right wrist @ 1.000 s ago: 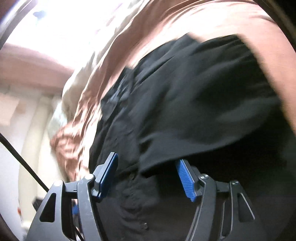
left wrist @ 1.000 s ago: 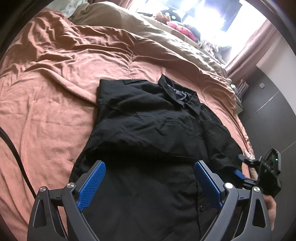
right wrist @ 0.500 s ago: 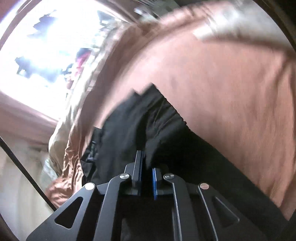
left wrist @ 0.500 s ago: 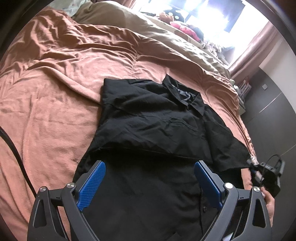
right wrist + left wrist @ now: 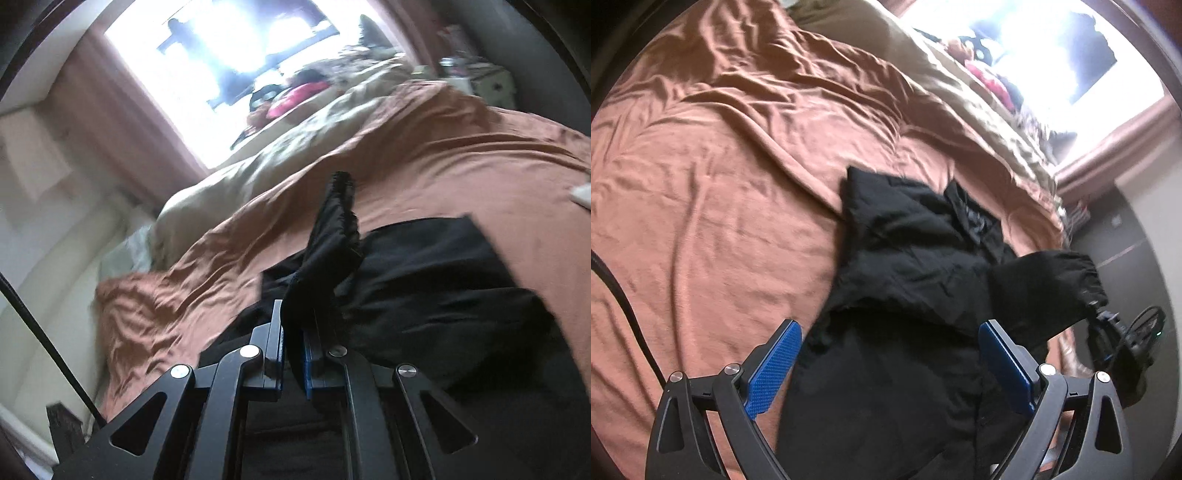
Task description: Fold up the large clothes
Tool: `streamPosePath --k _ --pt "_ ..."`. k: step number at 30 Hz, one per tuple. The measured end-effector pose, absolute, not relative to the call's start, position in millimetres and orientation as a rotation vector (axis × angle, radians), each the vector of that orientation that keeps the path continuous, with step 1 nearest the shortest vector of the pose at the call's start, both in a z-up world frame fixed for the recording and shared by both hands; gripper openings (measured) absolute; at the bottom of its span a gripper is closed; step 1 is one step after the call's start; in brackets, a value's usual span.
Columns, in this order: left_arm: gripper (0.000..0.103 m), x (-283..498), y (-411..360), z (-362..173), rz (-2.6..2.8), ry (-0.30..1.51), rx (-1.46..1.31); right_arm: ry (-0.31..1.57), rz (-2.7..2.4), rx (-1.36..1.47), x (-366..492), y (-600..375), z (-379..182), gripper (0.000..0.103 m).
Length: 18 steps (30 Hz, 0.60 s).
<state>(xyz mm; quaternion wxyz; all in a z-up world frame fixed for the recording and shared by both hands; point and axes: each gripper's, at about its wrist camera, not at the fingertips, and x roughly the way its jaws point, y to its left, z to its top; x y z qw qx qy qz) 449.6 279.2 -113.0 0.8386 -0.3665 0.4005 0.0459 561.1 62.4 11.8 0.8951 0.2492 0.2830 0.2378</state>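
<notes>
So there's a black shirt (image 5: 916, 258) lying on a rust-orange blanket (image 5: 720, 184) spread over the bed, collar end pointing toward the far side where a beige duvet (image 5: 923, 74) and a bright window (image 5: 1071, 48) sit. The fabric is matte and pretty wrinkled, and the left sleeve side is already folded in across the chest so that edge runs fairly straight. The collar (image 5: 975, 218) is dark with a slightly shiny inner band. On the right side, the other sleeve (image 5: 1045, 284) is lifted off the bed, bunched up and hanging in the air above the shirt's edge. The right gripper (image 5: 293, 350) has its jaws pressed together on that sleeve cloth, and from its own camera a crumpled peak of black fabric sticks up out of the blue pads. The left gripper (image 5: 886, 365) hangs over the near hem of the shirt with its jaws spread wide, nothing between them. A few red and dark items by the window are too blurry to make out.
</notes>
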Motion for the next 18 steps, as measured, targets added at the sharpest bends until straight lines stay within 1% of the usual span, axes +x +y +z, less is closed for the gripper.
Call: streamPosePath --k 1,4,8,10,11,14,18 --pt "0.097 446 285 -111 0.100 0.835 -0.789 0.588 0.514 0.484 563 79 15 0.005" --pt "0.097 437 297 -106 0.110 0.815 -0.814 0.603 0.574 0.428 529 82 -32 0.005" --pt "0.097 427 315 -104 0.118 0.783 -0.870 0.677 0.646 0.364 512 105 -68 0.005" --pt "0.097 424 320 -104 0.128 0.773 -0.888 0.713 0.676 0.327 509 117 -71 0.005" --pt "0.097 423 323 -104 0.134 0.770 -0.896 0.736 0.697 0.299 512 126 -77 0.008" --pt "0.097 420 330 -104 0.138 0.760 -0.917 0.785 0.717 0.265 519 138 -75 0.009" --pt "0.097 420 331 -104 0.133 0.758 -0.920 0.905 0.732 0.313 541 137 -90 0.011"
